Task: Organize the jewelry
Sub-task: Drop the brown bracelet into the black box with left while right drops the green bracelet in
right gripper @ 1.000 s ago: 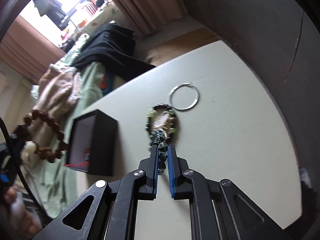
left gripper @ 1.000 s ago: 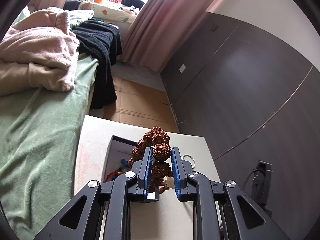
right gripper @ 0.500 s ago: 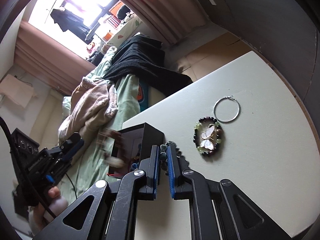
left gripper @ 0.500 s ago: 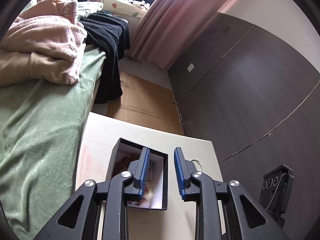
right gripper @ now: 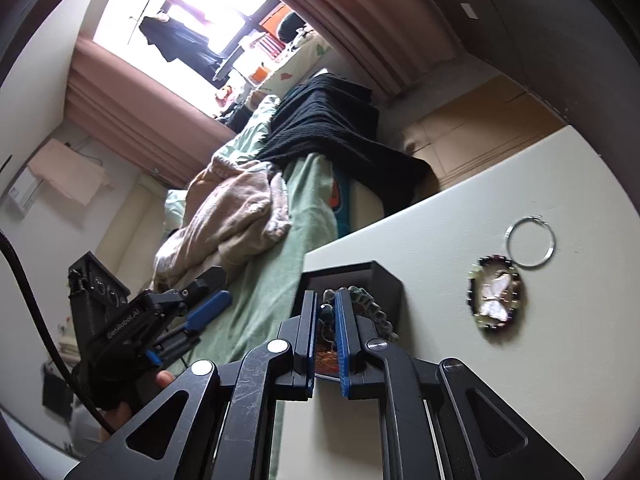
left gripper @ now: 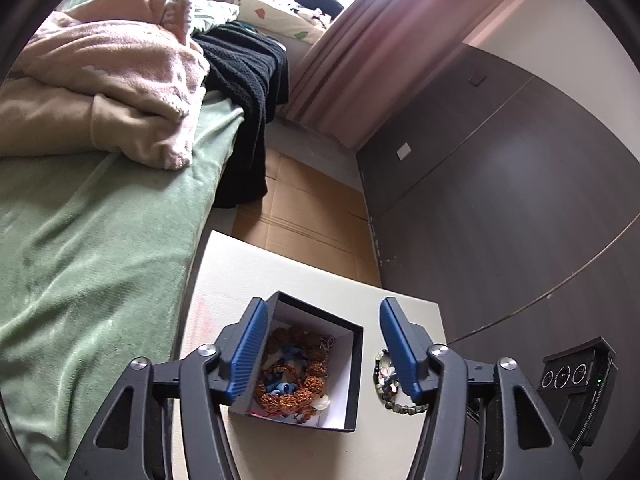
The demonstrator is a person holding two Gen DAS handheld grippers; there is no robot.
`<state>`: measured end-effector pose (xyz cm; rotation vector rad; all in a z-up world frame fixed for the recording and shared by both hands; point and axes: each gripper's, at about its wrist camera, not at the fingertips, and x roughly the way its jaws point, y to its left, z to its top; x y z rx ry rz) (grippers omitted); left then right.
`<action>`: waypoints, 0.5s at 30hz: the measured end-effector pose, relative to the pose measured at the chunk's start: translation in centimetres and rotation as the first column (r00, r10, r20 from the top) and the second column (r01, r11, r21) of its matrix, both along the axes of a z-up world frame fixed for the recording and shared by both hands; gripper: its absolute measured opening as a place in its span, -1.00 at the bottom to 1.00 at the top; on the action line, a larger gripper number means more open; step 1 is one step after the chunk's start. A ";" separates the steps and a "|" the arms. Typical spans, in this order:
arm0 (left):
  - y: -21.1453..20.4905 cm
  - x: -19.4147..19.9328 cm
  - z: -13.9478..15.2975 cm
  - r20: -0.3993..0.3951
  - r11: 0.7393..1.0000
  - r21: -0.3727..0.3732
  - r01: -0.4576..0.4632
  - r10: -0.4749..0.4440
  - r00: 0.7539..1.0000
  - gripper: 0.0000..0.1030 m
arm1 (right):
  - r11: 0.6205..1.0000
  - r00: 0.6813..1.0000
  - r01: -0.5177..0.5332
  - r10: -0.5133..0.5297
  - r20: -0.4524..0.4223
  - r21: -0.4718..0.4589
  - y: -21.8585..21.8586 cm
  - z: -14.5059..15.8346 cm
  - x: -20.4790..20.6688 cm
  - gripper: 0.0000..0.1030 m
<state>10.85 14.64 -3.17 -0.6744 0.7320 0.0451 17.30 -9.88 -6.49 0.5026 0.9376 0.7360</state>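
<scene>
The left gripper (left gripper: 320, 344) is opening, its blue fingers (left gripper: 248, 344) wide apart with nothing between them. Directly below, between the two fingers, the black box (left gripper: 352, 380) stands on the pale counter (left gripper: 248, 268) with a brown bead bracelet (left gripper: 296, 394) coiled inside it around something blue. At 3 o'clock from the box, just beside its wall and partly behind the right-side finger, lies a ring of dark and green beads (left gripper: 386, 384).

The right gripper (right gripper: 325, 312) has its fingers (right gripper: 343, 336) narrow, pinched on a green bead bracelet (right gripper: 370, 312) that hangs over the box (right gripper: 384, 280). At 3 o'clock from them, well apart, a bead ring with a butterfly (right gripper: 496, 298) lies on the counter (right gripper: 460, 200), a silver hoop (right gripper: 530, 242) touching it at 1 o'clock.
</scene>
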 end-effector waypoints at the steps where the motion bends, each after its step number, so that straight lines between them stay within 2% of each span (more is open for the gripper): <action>1: 0.1 -0.1 0.1 0.003 1.000 0.003 -0.005 0.004 1.000 0.24 | 1.000 1.000 -0.007 0.007 0.002 0.004 0.6 0.1 0.0 -0.80; 8: 1.3 -0.4 0.1 0.000 0.999 -0.011 -0.032 0.032 0.999 0.26 | 0.997 0.998 -0.056 0.056 0.009 0.051 4.8 0.0 0.5 -0.79; 9: 1.3 -0.4 0.1 -0.001 0.999 -0.012 -0.033 0.033 0.999 0.26 | 0.997 0.998 -0.063 0.063 0.017 0.034 5.6 -0.1 0.7 -0.77; 10: 1.3 -0.4 0.1 0.000 0.999 -0.012 -0.032 0.032 0.999 0.26 | 0.997 0.997 -0.078 0.078 0.006 0.003 6.2 -0.3 1.0 -0.54; 11: 1.2 -0.3 0.1 0.001 0.999 -0.011 -0.031 0.031 1.000 0.26 | 0.996 0.996 -0.089 0.089 -0.014 -0.023 6.6 -0.6 1.1 -0.17; 12: 1.1 -0.2 0.2 0.002 1.000 -0.008 -0.031 0.031 1.000 0.26 | 0.995 0.996 -0.085 0.084 -0.031 -0.042 6.6 -1.0 1.2 -0.06; 15: 0.7 0.0 0.1 0.001 1.000 -0.011 -0.026 0.026 1.000 0.26 | 0.997 0.999 -0.033 0.032 -0.020 -0.071 5.2 -1.2 1.2 0.03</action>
